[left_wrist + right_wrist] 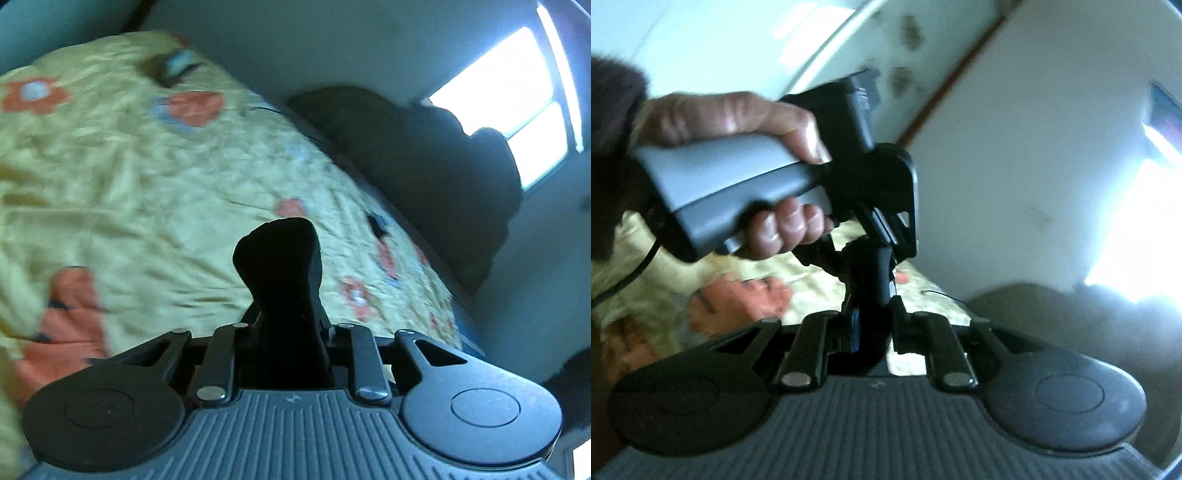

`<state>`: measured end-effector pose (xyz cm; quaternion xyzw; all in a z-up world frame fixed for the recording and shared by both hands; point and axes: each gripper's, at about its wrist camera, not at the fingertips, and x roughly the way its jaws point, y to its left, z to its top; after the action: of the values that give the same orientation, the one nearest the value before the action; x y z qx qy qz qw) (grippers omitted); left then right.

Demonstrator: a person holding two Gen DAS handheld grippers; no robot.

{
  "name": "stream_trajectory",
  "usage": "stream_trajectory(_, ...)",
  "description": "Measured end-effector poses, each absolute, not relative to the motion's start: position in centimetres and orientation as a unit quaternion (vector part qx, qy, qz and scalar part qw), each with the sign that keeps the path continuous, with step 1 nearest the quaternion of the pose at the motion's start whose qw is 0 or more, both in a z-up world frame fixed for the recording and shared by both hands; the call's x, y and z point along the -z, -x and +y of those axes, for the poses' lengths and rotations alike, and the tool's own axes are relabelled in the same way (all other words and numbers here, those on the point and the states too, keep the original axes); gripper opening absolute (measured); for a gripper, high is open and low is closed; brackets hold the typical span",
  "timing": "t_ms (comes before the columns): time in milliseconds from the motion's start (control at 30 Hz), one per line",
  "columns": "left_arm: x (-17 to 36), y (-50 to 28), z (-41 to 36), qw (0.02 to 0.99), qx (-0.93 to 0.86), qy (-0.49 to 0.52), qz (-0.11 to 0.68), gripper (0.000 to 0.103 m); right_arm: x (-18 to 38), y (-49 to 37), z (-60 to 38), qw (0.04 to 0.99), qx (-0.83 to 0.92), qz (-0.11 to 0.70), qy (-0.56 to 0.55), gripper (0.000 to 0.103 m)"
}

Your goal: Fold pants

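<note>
The pants (280, 251) are black cloth, and a bunched fold of them sticks up out of my left gripper (284, 317), which is shut on it; the cloth hides the fingertips. In the right wrist view my right gripper (873, 306) is shut on another bunch of the same black pants (871, 280). Just ahead of it a person's hand (783, 229) holds the grey handle of the left gripper (882, 236), whose fingers meet the same cloth. Both grippers are raised above the bed and close together. The remainder of the pants is out of sight.
A yellow bedspread with orange flowers (129, 166) covers the bed below. A dark heap of bedding (424, 155) lies along its far edge under a bright window (498, 96). A thin black cable (628, 273) trails from the left handle. A pale wall (1015, 147) stands behind.
</note>
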<state>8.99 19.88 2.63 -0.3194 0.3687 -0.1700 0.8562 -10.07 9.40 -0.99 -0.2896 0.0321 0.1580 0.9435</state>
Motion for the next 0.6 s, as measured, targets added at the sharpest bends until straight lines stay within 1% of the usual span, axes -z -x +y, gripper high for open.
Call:
stream_trajectory(133, -3.8, -10.0, 14.8, 0.856, 0.205, 0.296, 0.371, 0.022, -0.6, 10.4, 5.8, 0.960, -0.120, 0.035, 0.251, 0.014)
stream_trajectory(267, -3.9, -10.7, 9.6, 0.853, 0.224, 0.269, 0.386, 0.022, -1.4, 10.0, 1.7, 0.975, -0.094, 0.063, 0.189, 0.014)
stream_trajectory(600, -2.9, -11.6, -3.0, 0.839, 0.277, 0.198, 0.424, 0.022, -0.3, 10.1, -7.9, 0.992, -0.021, 0.105, 0.074, 0.014)
